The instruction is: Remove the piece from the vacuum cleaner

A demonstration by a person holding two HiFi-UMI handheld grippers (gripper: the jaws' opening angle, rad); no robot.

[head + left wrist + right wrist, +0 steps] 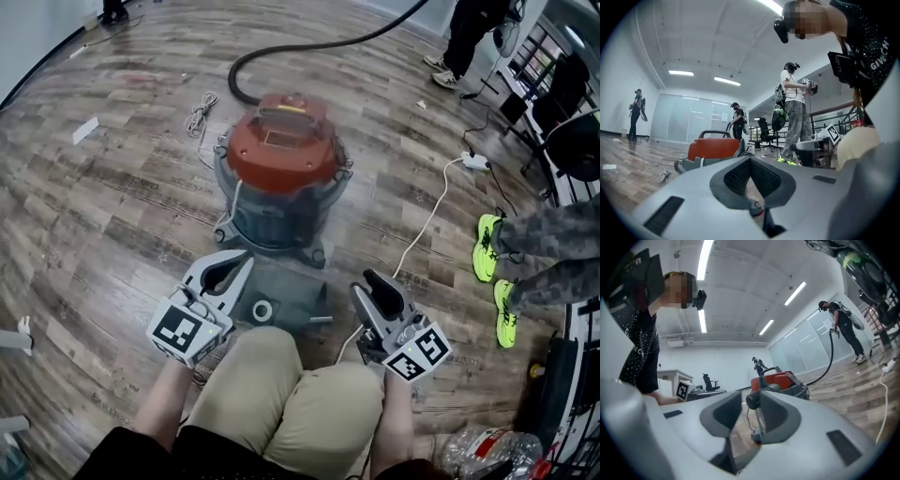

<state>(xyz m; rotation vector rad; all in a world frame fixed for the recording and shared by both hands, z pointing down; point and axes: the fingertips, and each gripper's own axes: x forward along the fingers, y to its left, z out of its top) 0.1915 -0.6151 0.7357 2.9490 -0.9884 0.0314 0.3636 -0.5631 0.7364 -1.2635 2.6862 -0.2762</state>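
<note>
On the floor (112, 187): grey piece (286, 305) beside the vacuum cleaner (281, 173)

Head view: the grey piece, flat with a round socket, lies crosswise at the red-lidded machine's foot, just ahead of both tools. It's nearer the left gripper (239, 264) than the right gripper (375, 283), I reckon.

Left gripper view: jaws clenched, empty.

Right gripper view: jaws released, nothing between them, and the vacuum cleaner sits straight ahead.
</note>
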